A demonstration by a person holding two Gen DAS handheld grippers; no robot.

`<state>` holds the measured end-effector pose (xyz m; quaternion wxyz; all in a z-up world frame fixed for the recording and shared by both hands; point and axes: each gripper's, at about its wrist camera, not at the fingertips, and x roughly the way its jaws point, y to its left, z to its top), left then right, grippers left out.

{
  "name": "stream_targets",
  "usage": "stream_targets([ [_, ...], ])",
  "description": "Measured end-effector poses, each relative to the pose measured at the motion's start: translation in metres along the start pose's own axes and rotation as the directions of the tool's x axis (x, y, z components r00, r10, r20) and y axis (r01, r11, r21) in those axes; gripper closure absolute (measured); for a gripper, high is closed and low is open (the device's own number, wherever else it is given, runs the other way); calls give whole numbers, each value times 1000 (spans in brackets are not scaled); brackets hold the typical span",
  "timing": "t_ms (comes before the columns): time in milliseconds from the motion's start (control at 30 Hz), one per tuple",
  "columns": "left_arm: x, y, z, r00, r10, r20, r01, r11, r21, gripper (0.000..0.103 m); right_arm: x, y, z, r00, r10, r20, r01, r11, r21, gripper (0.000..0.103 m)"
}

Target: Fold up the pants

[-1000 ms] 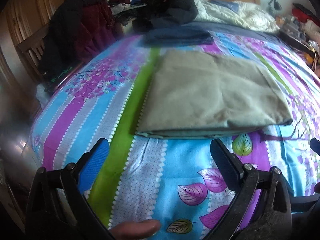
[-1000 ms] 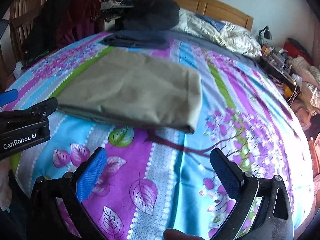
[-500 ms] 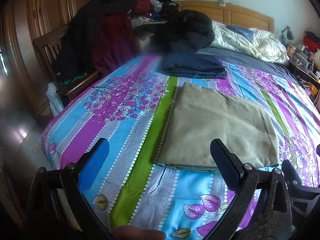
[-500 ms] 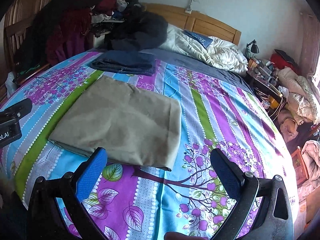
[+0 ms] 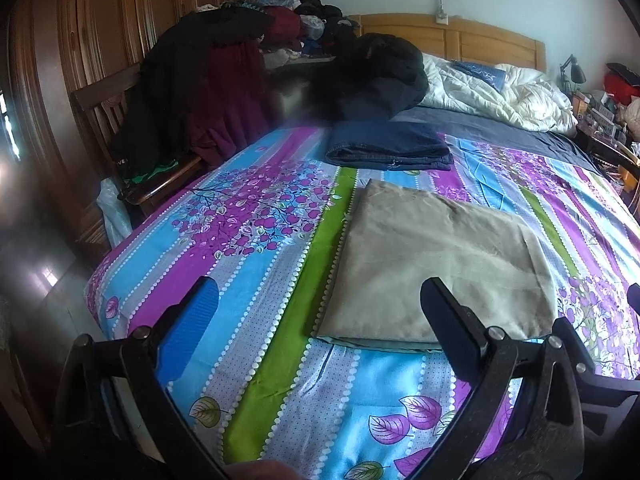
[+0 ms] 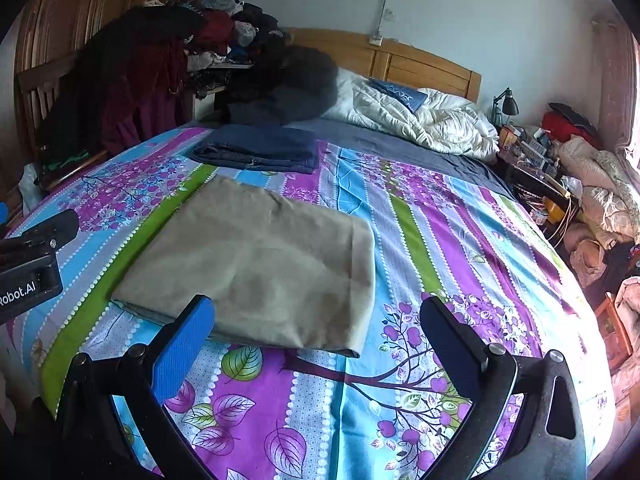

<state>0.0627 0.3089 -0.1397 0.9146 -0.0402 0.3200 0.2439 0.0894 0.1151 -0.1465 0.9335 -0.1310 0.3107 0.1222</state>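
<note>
Khaki pants (image 5: 436, 268) (image 6: 260, 264) lie folded into a flat rectangle on the colourful striped bedsheet (image 5: 248, 264) (image 6: 460, 256). My left gripper (image 5: 320, 320) hangs open above the bed's near edge, short of the pants' near left corner, with nothing between its fingers. My right gripper (image 6: 316, 332) is open too, raised over the near right corner of the pants and holding nothing. The left gripper's black body (image 6: 28, 268) shows at the left edge of the right wrist view.
Folded dark blue jeans (image 5: 388, 146) (image 6: 260, 148) lie just beyond the khaki pants. A dark clothes pile (image 5: 372, 76) and white duvet (image 5: 500, 96) fill the headboard end. A clothes-draped wooden chair (image 5: 132, 128) stands left; a cluttered nightstand (image 6: 532, 152) is right.
Both grippers have pulled back and up from the folded pants, which now look smaller and farther away. Both stay open; the pants have not moved.
</note>
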Motion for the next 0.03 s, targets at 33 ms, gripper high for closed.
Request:
stream_targets([
  [33, 1, -1, 0, 1000, 0, -4, 0, 1000, 8, 2, 1, -1, 1, 1000, -5, -10, 5, 1000, 13, 0],
])
